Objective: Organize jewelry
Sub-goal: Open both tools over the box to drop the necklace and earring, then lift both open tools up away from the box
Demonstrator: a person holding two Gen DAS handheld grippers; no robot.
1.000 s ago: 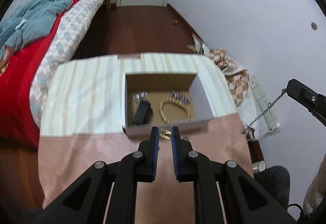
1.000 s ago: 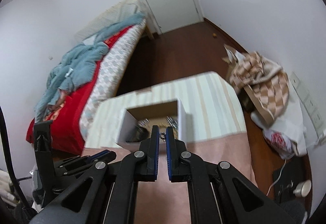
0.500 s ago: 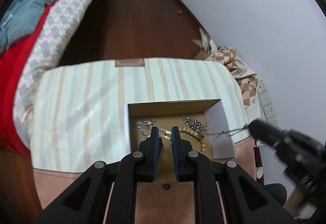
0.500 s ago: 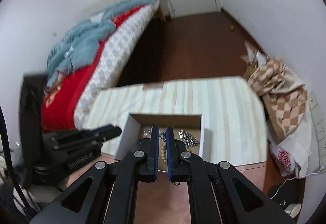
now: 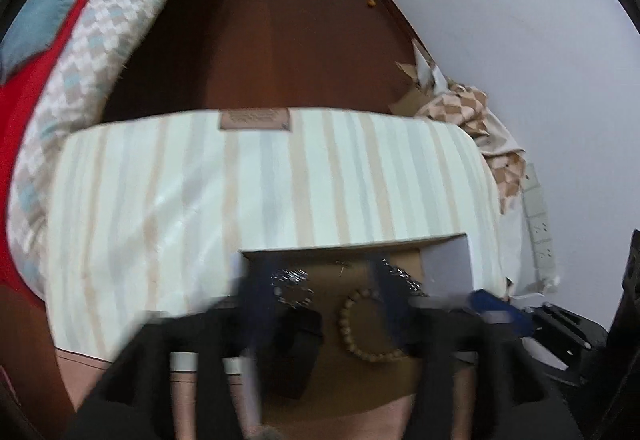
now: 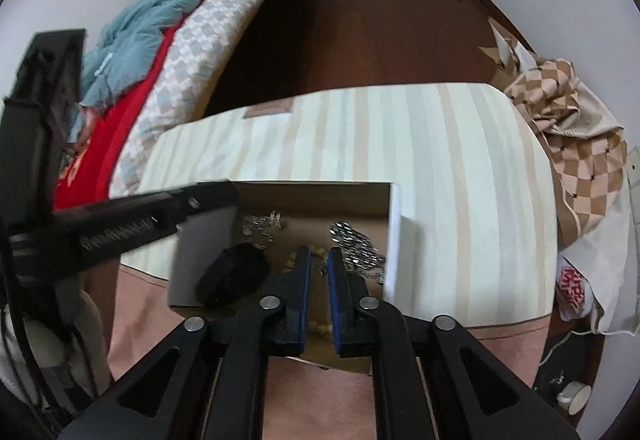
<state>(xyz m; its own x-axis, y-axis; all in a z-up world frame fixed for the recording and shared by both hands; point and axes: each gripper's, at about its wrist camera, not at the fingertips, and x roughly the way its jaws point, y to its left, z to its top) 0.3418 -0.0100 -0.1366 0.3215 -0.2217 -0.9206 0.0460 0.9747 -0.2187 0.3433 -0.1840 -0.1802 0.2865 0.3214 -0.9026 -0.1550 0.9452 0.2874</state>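
An open cardboard box [image 5: 448, 260] stands on a table under a striped and pink cloth [image 5: 200, 199]. It holds a wooden bead bracelet [image 5: 360, 320], silver pieces [image 5: 290, 276] and a black item [image 6: 236, 272]. My left gripper [image 5: 320, 288] hangs blurred over the box; its jaws are opening wide and nothing shows between them. One of its fingers [image 6: 160, 215] reaches over the box's left wall. My right gripper [image 6: 318, 256] is inside the box [image 6: 396, 224], its jaws opening a little. A thin chain [image 6: 319, 267] hangs loose in the gap, beside a silver chain heap [image 6: 352, 236].
A bed with red and checked covers [image 5: 80, 59] runs along the left. Dark wooden floor [image 5: 260, 39] lies beyond the table. A checked cloth pile [image 6: 572, 143] and a power strip [image 5: 538, 215] sit against the right wall.
Both grippers came down over the box. The left jaws went from shut on a small gold piece to wide apart. The right jaws parted slightly around the thin chain.
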